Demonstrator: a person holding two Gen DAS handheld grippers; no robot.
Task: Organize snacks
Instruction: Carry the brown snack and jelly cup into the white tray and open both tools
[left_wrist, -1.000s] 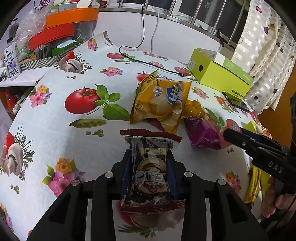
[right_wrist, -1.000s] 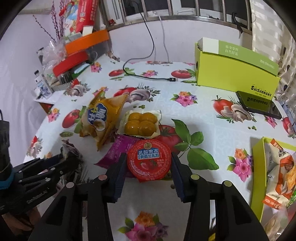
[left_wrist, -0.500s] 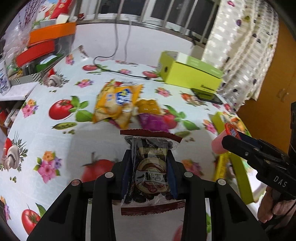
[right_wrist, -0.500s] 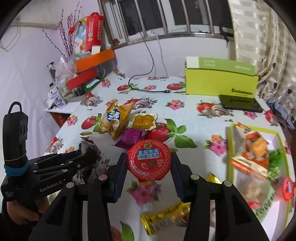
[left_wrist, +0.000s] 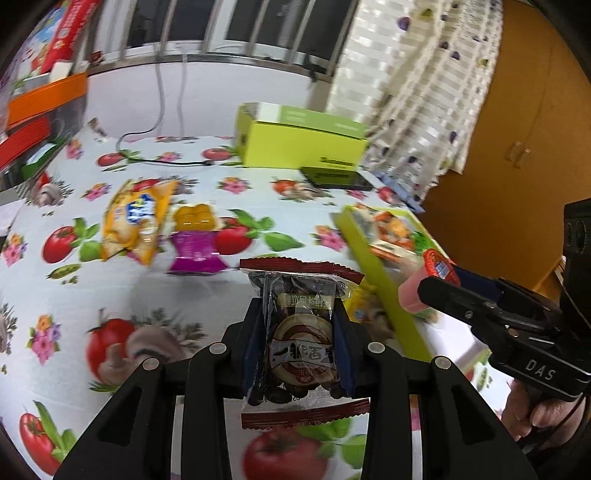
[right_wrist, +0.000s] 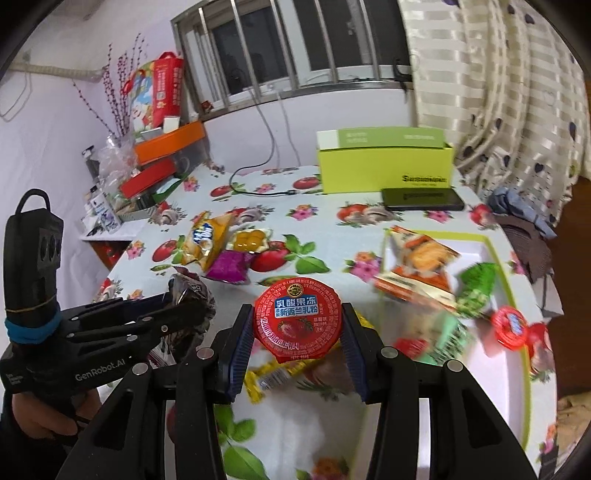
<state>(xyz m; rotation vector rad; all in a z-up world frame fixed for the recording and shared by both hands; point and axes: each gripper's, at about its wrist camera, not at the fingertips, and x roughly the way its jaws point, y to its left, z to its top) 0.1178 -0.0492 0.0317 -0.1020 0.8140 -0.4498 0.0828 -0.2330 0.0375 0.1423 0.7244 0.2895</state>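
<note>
Snacks are held up over the tabletop (left_wrist: 122, 295): the left hand-held gripper (left_wrist: 298, 347) squeezes a dark snack packet (left_wrist: 301, 347), and the right hand-held gripper (right_wrist: 297, 338) squeezes a red jelly cup (right_wrist: 297, 319) near the green tray (right_wrist: 511, 291) at the right edge.

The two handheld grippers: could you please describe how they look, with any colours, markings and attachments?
Both are matte black plastic with silver screws at the finger joints and dark blue ribbed pads. The left gripper reads "GenRobot.AI" in pale letters, with a blue band round its upright black handle and a loop on top. The right gripper shows "DAS". A thin black cable hangs by its hand.
</note>
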